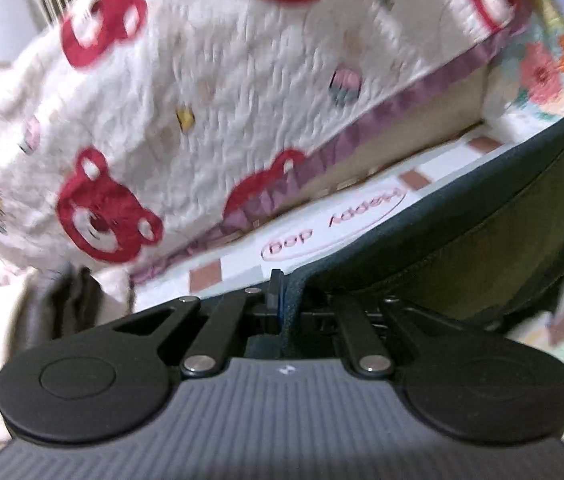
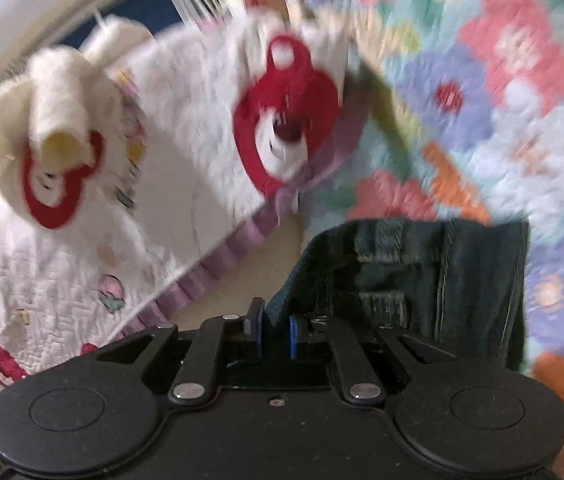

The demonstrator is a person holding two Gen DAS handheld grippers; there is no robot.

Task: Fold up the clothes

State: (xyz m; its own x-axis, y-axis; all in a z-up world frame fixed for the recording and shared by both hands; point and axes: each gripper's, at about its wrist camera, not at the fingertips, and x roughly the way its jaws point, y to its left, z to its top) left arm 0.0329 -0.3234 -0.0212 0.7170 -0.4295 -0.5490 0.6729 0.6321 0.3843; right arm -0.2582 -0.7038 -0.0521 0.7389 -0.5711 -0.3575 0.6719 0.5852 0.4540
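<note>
A: What is hidden or hard to read?

B: Much of both views is smeared by motion blur. In the left wrist view the far finger of the left gripper (image 1: 282,300) is covered by the dark jeans (image 1: 482,240), so only one dark pad is made out. The jeans are cut off at the right edge there. In the right wrist view the floral quilt (image 2: 482,100) is blurred almost to colour patches.

A: How are the jaws set?

B: The left jaws are drawn close, and a seamed edge of the jeans is pinched between them. The right gripper (image 2: 275,330) is likewise narrowed onto a denim edge, with blue pads seen on either side of the cloth.

A: Where are the jeans found?

B: They are held up just in front of both grippers, to the right of the bear blanket (image 1: 201,100), which is white with red bear faces and a purple frill.

A: What else is seen around that blanket?

B: Below its frilled edge a sheet printed "Happy dog" (image 1: 334,220) is seen upside down. On the blanket's far left corner a cream plush shape (image 2: 57,96) is rested; its form cannot be told
</note>
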